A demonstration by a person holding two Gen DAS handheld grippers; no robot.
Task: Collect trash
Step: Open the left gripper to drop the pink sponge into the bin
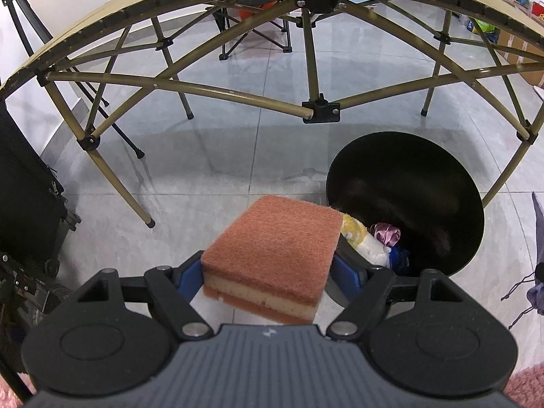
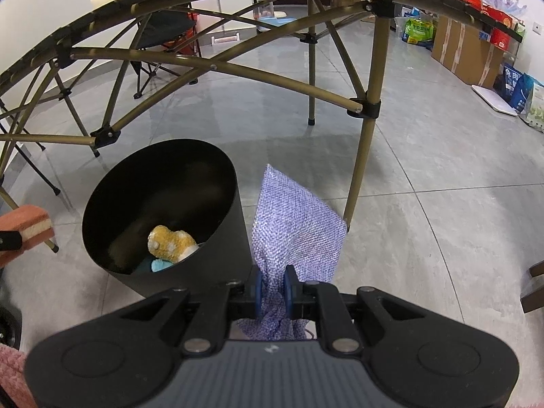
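The left gripper (image 1: 270, 273) clamps an orange sponge (image 1: 272, 255) just left of the black bin (image 1: 459, 183), while the right gripper (image 2: 273, 289) pinches a purple cloth (image 2: 299, 227) right of it.

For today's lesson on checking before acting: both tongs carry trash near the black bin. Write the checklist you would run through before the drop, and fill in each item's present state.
1. Left tongs grip the sponge on both sides: ok.
2. Right tongs shut on the purple cloth: ok.
3. Black bin upright with its mouth uncovered: ok.
4. Room left in the bin above the yellow plush toy: ok.
5. Sponge over the bin's mouth: not ok; in the right wrist view it sits to the side of the rim.
6. Cloth over the bin's mouth: not ok; it hangs beside the bin's outer wall.
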